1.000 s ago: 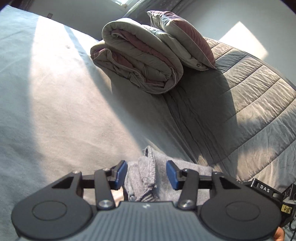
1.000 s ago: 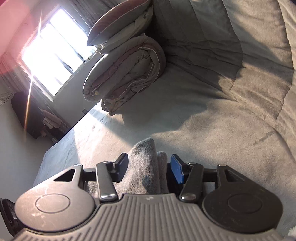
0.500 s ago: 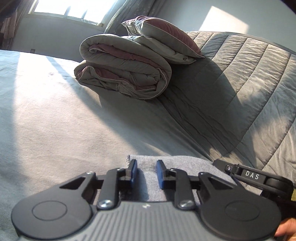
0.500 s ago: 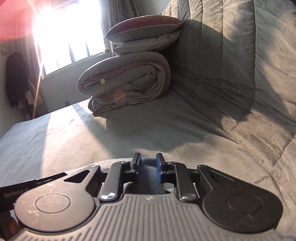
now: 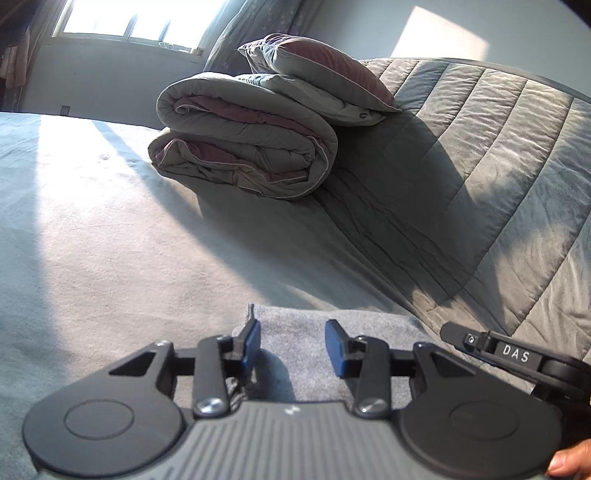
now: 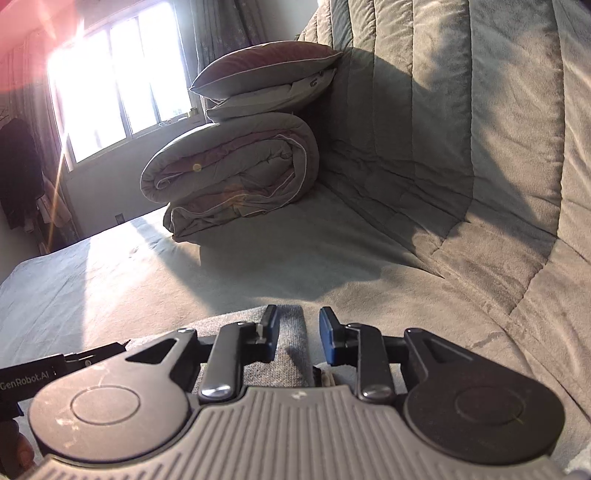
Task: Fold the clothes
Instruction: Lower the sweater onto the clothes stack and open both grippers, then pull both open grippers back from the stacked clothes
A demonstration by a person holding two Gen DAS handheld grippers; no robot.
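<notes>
A grey knit garment (image 5: 373,325) lies flat on the bed sheet (image 5: 110,240), right under both tools. My left gripper (image 5: 293,345) hovers low over its far edge. Its jaws are opening, and the blue pads (image 5: 251,341) stand apart with the cloth below them, not pinched. In the right wrist view the same garment (image 6: 236,319) shows its ribbed strip between the pads (image 6: 328,338) of my right gripper (image 6: 298,334). Those jaws are opening too, clear of the fabric. A black part of the other tool (image 5: 517,356) shows at the right.
A rolled grey and maroon duvet (image 5: 243,147) with two pillows (image 5: 321,70) on top sits at the far end of the bed. A quilted grey headboard cover (image 5: 498,166) rises on the right. A bright window (image 5: 129,18) is behind. A fingertip (image 5: 569,461) shows bottom right.
A second ago the garment stood bunched between wide jaws and both views were tilted. The views then levelled, both jaws narrowed on the cloth, and now they stand wider with it lying flat.
</notes>
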